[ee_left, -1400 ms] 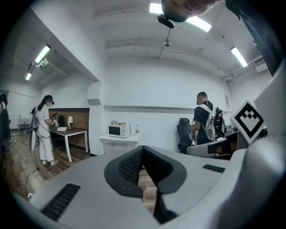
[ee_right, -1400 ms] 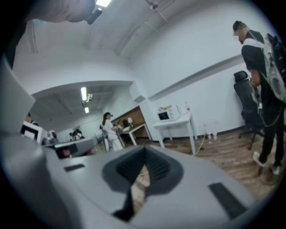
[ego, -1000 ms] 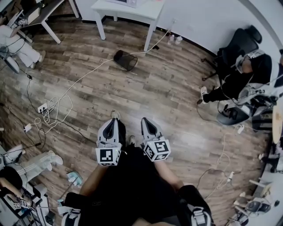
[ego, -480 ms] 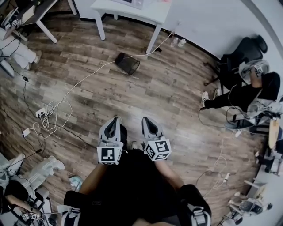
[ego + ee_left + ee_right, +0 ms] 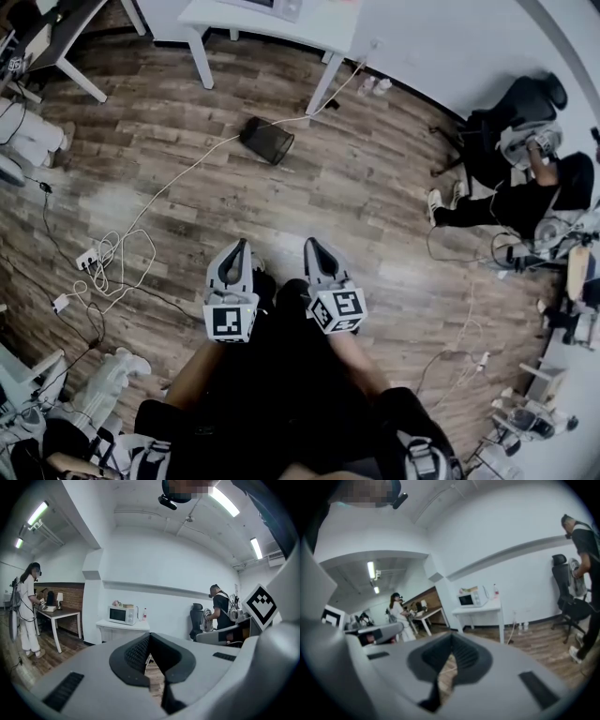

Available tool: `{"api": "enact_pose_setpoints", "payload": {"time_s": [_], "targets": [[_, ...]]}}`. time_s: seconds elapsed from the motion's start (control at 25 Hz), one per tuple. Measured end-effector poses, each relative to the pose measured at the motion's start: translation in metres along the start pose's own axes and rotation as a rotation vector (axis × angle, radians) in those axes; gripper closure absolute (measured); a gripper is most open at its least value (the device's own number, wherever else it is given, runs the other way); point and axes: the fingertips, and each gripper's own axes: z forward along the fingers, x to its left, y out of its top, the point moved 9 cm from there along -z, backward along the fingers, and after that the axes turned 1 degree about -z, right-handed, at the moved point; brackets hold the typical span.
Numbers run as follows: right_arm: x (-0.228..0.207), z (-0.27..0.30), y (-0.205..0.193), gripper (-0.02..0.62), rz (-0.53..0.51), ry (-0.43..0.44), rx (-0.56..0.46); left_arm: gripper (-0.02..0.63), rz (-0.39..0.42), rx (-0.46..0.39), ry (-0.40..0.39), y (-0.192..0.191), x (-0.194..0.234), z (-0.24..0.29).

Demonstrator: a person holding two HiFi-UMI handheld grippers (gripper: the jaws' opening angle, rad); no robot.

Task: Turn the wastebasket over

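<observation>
— Where is the black wire-mesh wastebasket [image 5: 266, 140]?

— On its side on the brown wood-plank floor [image 5: 375, 206]. In the head view it sits just in front of the white table [image 5: 323, 26], near the leg on the right. A white cable [image 5: 169, 183] runs along the floor past it towards that leg.

— And relative to the grippers?

— Well apart from both. It lies far ahead of them, roughly in line with the gap between the two and a little nearer the left one's line. Only bare floor lies in between.

— What are the jaws doing?

— The grey left gripper [image 5: 240, 248] has its jaws together. In the left gripper view the dark ribbed pads [image 5: 136, 653] meet at the tip, nothing is clamped, and only a sliver of floor shows behind them. The grey right gripper [image 5: 310, 248] is the same, tips touching and empty.

— How are they held?

— Side by side, close in front of the person's dark-clothed body, each pointing forward across the room.

— Anything else around?

— A white microwave [image 5: 123, 615] stands on the table. Off to the right, a person [image 5: 525, 192] sits beside a black office chair [image 5: 525, 98].
</observation>
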Motion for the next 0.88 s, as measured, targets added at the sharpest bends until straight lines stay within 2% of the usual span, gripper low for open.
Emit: {"api": "enact_pose_setpoints", "payload": {"time_s": [0.24,0.48,0.88], "targets": [[-0.004,0.024,0.01,0.565,0.015,-0.015,0.003,0.571,-0.005,0.018,-0.019,0.001,0.013,0.025],[-0.027,0.064,0.021,0.565,0.028,0.015,-0.014,0.571,0.006,0.034,0.003,0.002,0.015,0.064],[-0.082,0.148,0.065,0.565,0.028,0.089,-0.028,0.571,0.029,0.009,0.029,0.035,0.021,0.159]]}}
